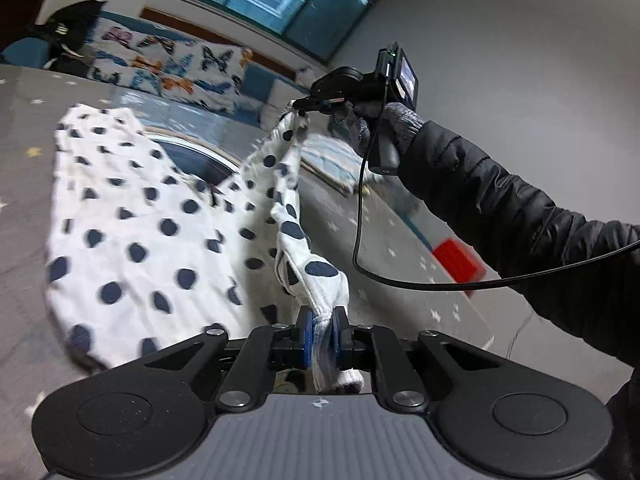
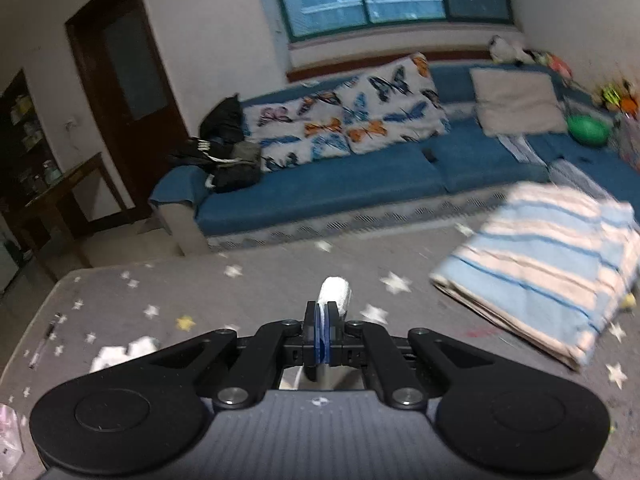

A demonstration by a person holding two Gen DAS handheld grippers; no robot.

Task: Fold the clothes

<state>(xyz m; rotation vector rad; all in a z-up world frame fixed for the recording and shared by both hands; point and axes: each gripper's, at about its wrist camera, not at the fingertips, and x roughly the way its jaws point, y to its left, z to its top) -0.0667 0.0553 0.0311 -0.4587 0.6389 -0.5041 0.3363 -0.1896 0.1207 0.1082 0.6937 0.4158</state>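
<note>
No writing is legible anywhere. Both grippers' jaws pinch the white navy-dotted cotton garment (image 1: 132,236), the left gripper (image 1: 322,332) and right gripper (image 2: 323,334) stretching it above the grey star-patterned bench (image 2: 240,292); only the right view shows the folded blue-striped towel (image 2: 548,264).

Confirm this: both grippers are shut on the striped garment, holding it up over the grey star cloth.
Wrong garment. Both grippers grip the polka-dot garment, as the left wrist view shows: left gripper, right gripper. The striped one lies folded on the star cloth.
</note>
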